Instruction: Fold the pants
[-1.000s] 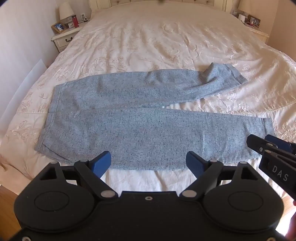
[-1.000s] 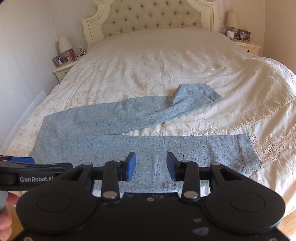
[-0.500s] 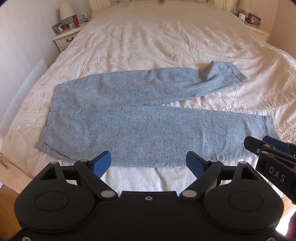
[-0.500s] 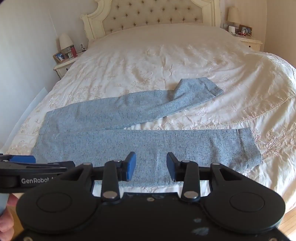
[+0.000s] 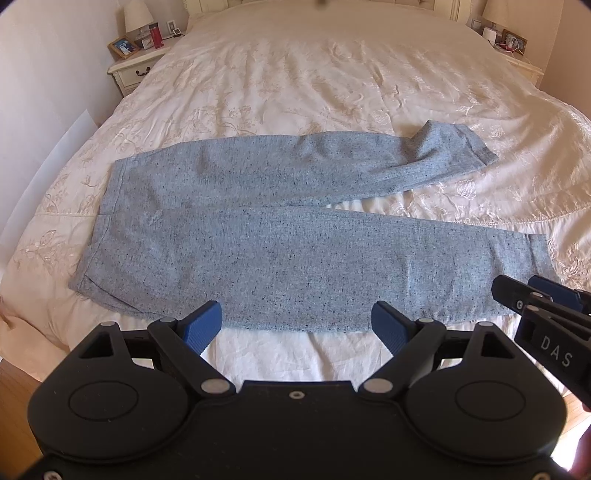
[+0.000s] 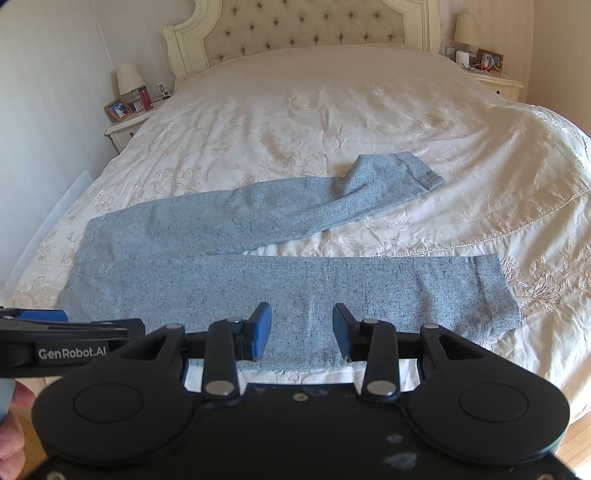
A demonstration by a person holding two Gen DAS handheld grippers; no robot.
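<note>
Grey-blue speckled pants [image 5: 295, 251] [image 6: 280, 284] lie flat across the cream bedspread, waistband to the left, both legs stretching right. The far leg ends in a cuff [image 5: 458, 147] [image 6: 406, 173] that is rumpled and angled up; the near leg lies straight along the bed's front edge. My left gripper [image 5: 295, 326] hovers open over the near hem of the pants with nothing between its blue pads. My right gripper [image 6: 301, 332] also stands open above the near leg, empty. Each gripper shows at the edge of the other's view.
The bed [image 6: 332, 110] has a tufted headboard [image 6: 314, 26]. Nightstands [image 5: 136, 70] [image 6: 495, 83] with lamps and small items stand either side. Wooden floor [image 5: 14, 384] shows below the bed's front edge. A person's fingers [image 6: 14, 435] hold the left gripper's handle.
The left wrist view has shifted slightly, so the pants sit a little higher and closer in it. The right gripper has stayed still. Both stay open.
</note>
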